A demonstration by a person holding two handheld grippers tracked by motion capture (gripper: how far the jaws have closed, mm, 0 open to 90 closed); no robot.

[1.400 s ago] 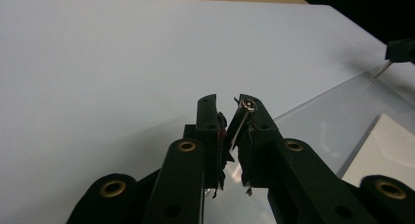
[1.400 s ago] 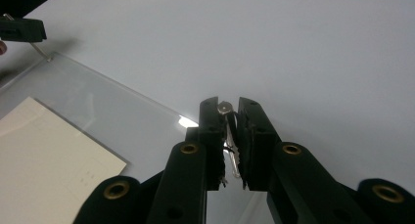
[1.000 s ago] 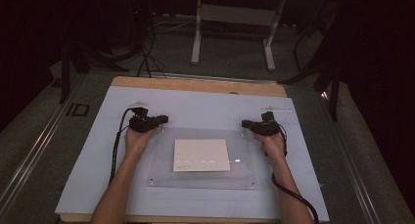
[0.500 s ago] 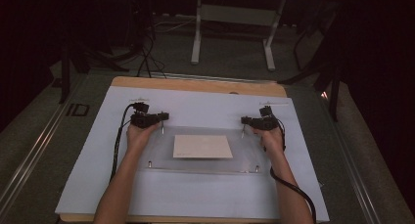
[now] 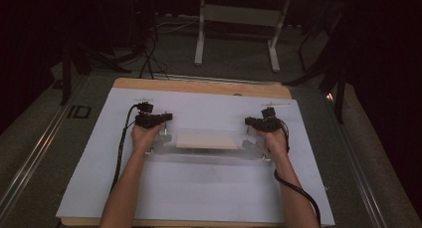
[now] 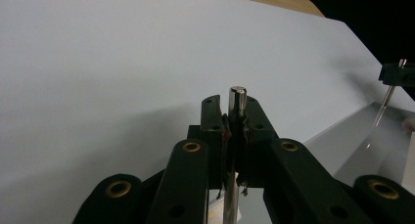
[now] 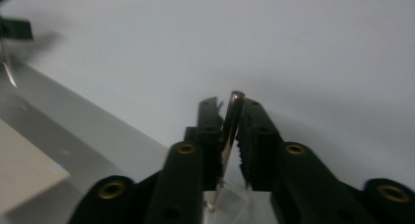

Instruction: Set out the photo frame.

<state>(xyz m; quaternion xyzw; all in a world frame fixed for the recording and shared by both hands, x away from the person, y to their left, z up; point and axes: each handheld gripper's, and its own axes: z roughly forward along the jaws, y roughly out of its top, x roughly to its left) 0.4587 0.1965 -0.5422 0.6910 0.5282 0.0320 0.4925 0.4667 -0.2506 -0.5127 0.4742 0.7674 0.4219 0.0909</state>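
Left gripper [image 6: 234, 131]: jaws closed on a thin upright metal post [image 6: 237, 99] at the clear acrylic plate's [image 5: 209, 152] left corner.
Right gripper [image 7: 230, 136]: jaws clamped on a second, slightly tilted metal pin [image 7: 232, 117] at the right corner.
Plate position: between both grippers, near edge raised, carrying a pale square sheet [image 5: 206, 140] over the white table cover [image 5: 199, 193].
Risk: the sheet may slide off under tilt; the tilted pin may slip, dropping one side.
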